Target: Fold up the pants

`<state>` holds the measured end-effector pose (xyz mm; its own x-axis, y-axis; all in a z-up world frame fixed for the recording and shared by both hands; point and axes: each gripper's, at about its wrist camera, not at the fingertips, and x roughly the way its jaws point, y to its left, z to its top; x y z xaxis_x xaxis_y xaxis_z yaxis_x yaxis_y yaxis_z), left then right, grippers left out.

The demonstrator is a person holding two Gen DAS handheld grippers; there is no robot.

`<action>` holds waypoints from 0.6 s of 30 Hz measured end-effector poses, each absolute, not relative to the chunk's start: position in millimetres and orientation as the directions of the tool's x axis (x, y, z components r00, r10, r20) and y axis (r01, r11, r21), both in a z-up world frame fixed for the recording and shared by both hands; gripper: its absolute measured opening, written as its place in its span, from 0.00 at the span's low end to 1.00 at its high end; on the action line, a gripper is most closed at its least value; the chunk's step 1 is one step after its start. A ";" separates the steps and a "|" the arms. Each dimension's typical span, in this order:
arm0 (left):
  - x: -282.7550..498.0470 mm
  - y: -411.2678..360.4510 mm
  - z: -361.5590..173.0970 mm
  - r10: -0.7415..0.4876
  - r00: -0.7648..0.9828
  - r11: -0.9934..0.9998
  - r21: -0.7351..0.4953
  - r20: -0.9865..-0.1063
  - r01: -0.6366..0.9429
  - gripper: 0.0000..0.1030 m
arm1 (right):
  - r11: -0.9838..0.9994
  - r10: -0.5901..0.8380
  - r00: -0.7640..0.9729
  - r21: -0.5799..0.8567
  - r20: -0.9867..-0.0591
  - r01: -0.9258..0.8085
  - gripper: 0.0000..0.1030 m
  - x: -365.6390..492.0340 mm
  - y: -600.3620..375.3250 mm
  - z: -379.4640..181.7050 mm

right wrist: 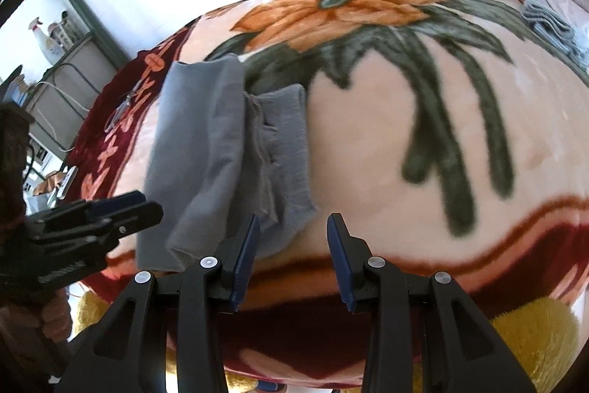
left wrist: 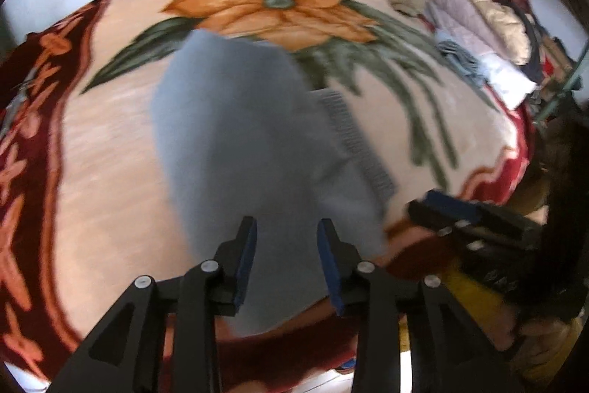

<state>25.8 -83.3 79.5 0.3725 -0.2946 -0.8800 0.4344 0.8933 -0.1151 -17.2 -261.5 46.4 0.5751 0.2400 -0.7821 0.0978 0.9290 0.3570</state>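
Observation:
Grey pants lie folded in a long bundle on a floral blanket, with a ribbed band along their right side. My left gripper hovers over their near end, jaws open; the blue pads do not press the cloth. In the right wrist view the pants lie to the left, layers stacked and a smaller flap at the right. My right gripper stands open just right of their near corner, nothing between its fingers. Each gripper shows in the other's view: the left gripper, the right gripper.
A pile of clothes and quilts fills the far right of the bed. A light blue folded cloth lies near it. A shelf with bottles stands to the left. Yellow fuzzy fabric lies below the blanket's near edge.

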 end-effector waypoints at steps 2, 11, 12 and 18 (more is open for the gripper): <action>26.8 -71.5 76.1 -0.258 0.386 0.910 -0.089 -0.886 0.405 0.36 | 0.928 0.254 0.575 0.364 -0.777 0.082 0.38 -10.9 -256.8 50.5; 33.8 -29.8 69.3 -0.211 0.402 0.954 -0.099 -0.891 0.283 0.54 | 0.924 0.306 0.555 0.381 -0.774 0.022 0.46 30.0 -235.1 57.4; 33.9 -28.0 69.3 -0.206 0.405 0.956 -0.094 -0.891 0.279 0.55 | 0.924 0.310 0.551 0.383 -0.775 0.018 0.46 33.6 -234.4 56.6; 37.2 -23.1 66.9 -0.196 0.409 0.961 -0.092 -0.891 0.262 0.61 | 0.929 0.315 0.516 0.371 -0.797 0.006 0.46 59.5 -224.1 47.7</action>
<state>37.2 -23.1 66.9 0.4087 -0.1963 -0.8913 0.2617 0.9608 -0.0916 59.5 -224.1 47.7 0.5159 0.3147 -0.7968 0.0062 0.9287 0.3708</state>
